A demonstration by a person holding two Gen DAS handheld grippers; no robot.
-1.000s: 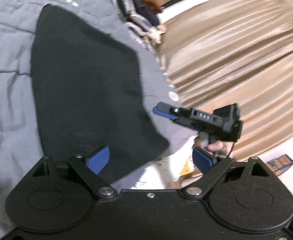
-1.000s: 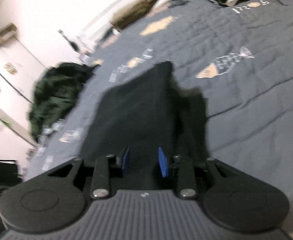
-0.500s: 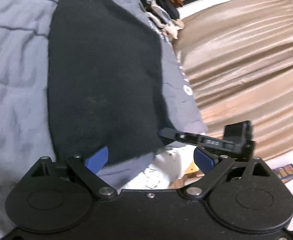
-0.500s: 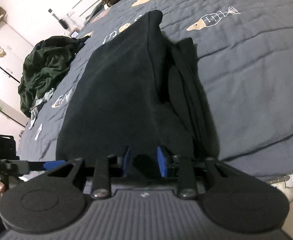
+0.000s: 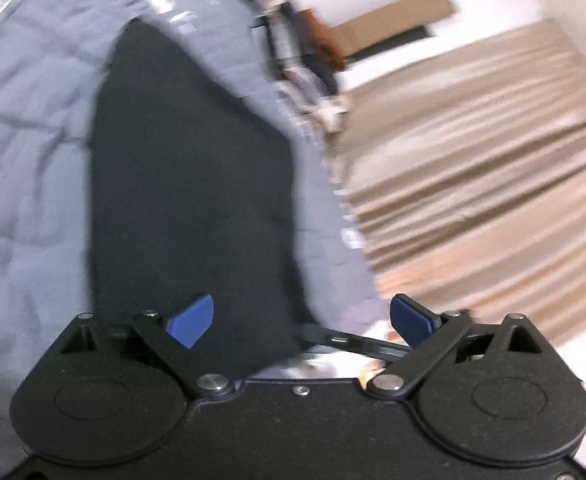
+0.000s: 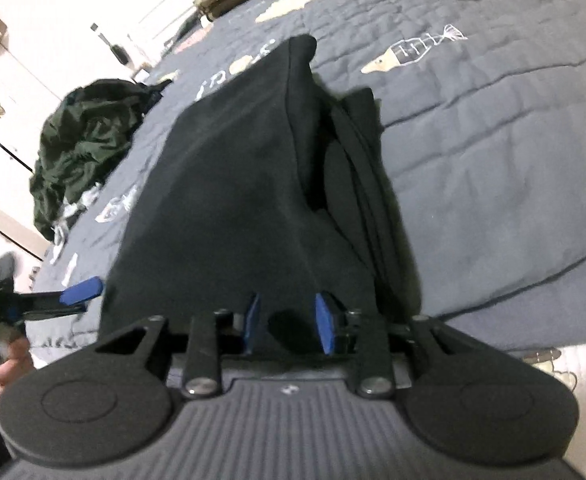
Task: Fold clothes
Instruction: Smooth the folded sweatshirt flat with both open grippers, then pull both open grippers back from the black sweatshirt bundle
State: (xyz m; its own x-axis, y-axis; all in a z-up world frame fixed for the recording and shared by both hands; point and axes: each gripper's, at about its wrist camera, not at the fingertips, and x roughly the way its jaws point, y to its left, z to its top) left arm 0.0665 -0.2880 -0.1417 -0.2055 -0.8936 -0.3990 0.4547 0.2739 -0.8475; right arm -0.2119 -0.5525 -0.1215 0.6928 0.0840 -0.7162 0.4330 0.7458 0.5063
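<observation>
Black garment (image 6: 249, 184) spread flat on the bed's grey quilt (image 6: 493, 128), near hem at the bed's edge; probably a fleece or knit top, so soft, limp, light, likely to sag and drag instead of holding shape; best taken at the two near hem corners, lifted together to keep the fold square; thicker stacked layers along the 3 o'clock side apt to slip apart if pinched singly.

Right gripper (image 6: 287, 322) with jaws drawn narrow on the near hem at 6 o'clock, a dark bulge of cloth between the blue pads; apparently pinching it, though actual pad contact not clearly visible. Left gripper (image 5: 301, 320) with jaws spread wide, straddling the garment's near corner, nothing pinched.

Right wrist view alone shows the folded sleeve layers on the garment's 3 o'clock side, the dark green heap of clothes (image 6: 81, 148) at 9 o'clock, the fish prints on the quilt, and the hand (image 6: 1, 364) holding the left gripper at 8 o'clock. Left wrist view, blurred, alone shows the beige curtain (image 5: 481, 184) at 3 o'clock and a pile of clothes (image 5: 305, 52) at 12 o'clock.
</observation>
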